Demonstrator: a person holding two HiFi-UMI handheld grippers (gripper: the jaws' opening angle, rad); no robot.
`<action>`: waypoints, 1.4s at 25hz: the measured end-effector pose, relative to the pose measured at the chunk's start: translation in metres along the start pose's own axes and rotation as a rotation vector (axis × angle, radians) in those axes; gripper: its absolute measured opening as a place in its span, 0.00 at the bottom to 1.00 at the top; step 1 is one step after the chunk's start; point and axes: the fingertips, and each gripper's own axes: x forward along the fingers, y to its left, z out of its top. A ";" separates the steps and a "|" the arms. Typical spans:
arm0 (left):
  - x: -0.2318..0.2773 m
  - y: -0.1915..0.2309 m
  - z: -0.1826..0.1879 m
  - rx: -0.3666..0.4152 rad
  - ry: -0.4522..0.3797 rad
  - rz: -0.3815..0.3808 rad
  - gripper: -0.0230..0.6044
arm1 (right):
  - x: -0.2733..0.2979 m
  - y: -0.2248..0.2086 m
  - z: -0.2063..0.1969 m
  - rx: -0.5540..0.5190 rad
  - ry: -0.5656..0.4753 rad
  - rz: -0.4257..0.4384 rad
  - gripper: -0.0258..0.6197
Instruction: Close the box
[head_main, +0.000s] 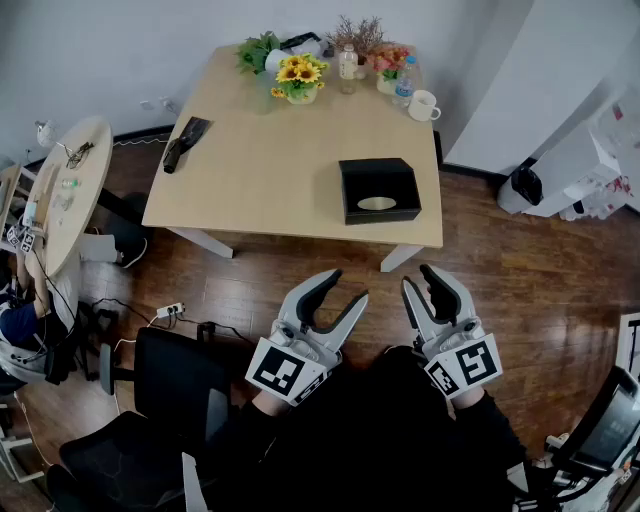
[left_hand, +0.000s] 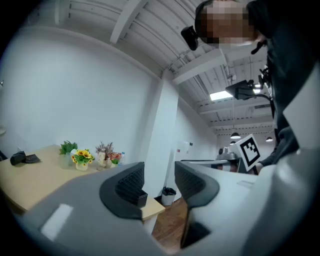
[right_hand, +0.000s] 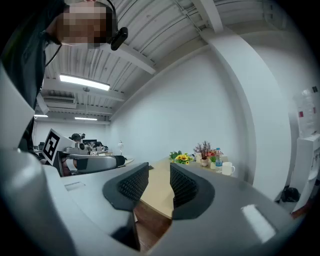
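A black box (head_main: 378, 190) with a pale oval on its top sits near the front right edge of the wooden table (head_main: 270, 170). Both grippers hang over the floor short of the table, close to the person's body. The left gripper (head_main: 347, 287) stands open with nothing between its jaws, and so does the right gripper (head_main: 418, 278). The left gripper view looks past the empty left gripper (left_hand: 159, 180) at the table corner, where a dark edge of the box (left_hand: 142, 199) peeks out. In the right gripper view, the right gripper (right_hand: 159, 182) frames only table and floor.
Sunflowers (head_main: 298, 78), other potted flowers, a bottle (head_main: 403, 80) and a white mug (head_main: 424, 105) line the table's far edge. A black pouch (head_main: 185, 140) lies at its left. Black chairs (head_main: 170, 385), a power strip (head_main: 170, 311), a round side table (head_main: 70, 185) and a bin (head_main: 525, 187) surround it.
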 end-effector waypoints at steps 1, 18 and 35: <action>0.006 0.008 -0.002 0.011 0.014 0.003 0.31 | 0.009 -0.003 0.001 -0.004 -0.001 0.006 0.23; 0.208 0.159 -0.055 -0.301 0.236 -0.007 0.53 | 0.186 -0.197 -0.029 0.256 0.092 0.207 0.26; 0.294 0.294 -0.142 -0.548 0.481 -0.147 0.53 | 0.308 -0.268 -0.160 0.389 0.533 0.276 0.46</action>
